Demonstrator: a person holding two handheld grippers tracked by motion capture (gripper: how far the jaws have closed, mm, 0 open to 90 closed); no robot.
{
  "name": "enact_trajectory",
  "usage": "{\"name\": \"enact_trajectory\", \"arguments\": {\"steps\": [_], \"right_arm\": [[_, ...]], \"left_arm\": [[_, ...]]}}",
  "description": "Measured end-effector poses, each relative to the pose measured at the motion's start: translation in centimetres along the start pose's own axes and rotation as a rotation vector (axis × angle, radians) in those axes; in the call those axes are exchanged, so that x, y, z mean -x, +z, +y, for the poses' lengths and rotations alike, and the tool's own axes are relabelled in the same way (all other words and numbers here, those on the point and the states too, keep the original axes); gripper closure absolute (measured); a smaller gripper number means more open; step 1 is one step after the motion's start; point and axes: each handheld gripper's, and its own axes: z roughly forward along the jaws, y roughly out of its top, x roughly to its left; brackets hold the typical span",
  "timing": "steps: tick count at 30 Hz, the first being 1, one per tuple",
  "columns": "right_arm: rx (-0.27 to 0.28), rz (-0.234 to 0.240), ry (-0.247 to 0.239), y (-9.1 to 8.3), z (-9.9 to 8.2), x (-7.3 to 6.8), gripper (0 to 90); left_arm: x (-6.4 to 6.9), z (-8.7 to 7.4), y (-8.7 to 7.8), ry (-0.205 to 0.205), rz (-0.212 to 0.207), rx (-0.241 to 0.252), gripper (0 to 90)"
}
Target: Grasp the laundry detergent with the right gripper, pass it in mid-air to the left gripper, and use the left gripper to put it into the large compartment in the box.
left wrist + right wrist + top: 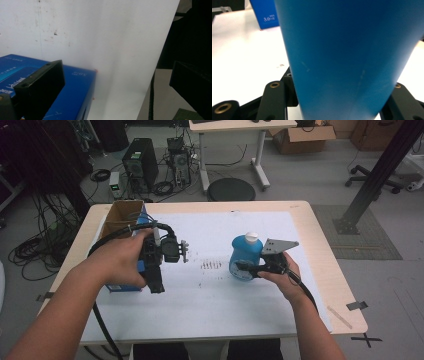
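We can read "5.0" with tiny unreadable characters after it in white on the blue box [264,12], far left in the right gripper view. The same box [62,92] in the left gripper view carries white print too blurred for us to read.

box [125,220] left on table [215,315], bottle [245,257] right

a blue bottle [245,257] with a white cap stands upright on the white table [215,295], right of a blue box [72,100].
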Motion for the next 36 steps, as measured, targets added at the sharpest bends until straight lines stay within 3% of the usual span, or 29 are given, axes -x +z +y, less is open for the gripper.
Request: {"name": "enact_trajectory", "arguments": {"steps": [9, 17, 24, 36], "right_arm": [[0.005, 0.065, -0.035, -2.0, 2.8, -1.6, 45.5], [-0.005, 0.144, -0.081, -2.8, 4.7, -3.9, 45.5], [0.018, 0.215, -0.101, -2.3, 5.5, -5.5, 45.7], [-0.001, 0.306, -0.137, -0.2, 6.0, -7.7, 46.1]], "left_arm": [[0.0, 0.8, -0.7, 0.021, 0.006, 0.007, 0.5], [0.4, 1.8, -2.0, 0.047, 0.017, 0.030, 0.5], [1.1, 2.8, -3.4, 0.076, 0.014, 0.059, 0.5], [1.9, 3.9, -5.4, 0.105, 0.006, 0.098, 0.5]]}}
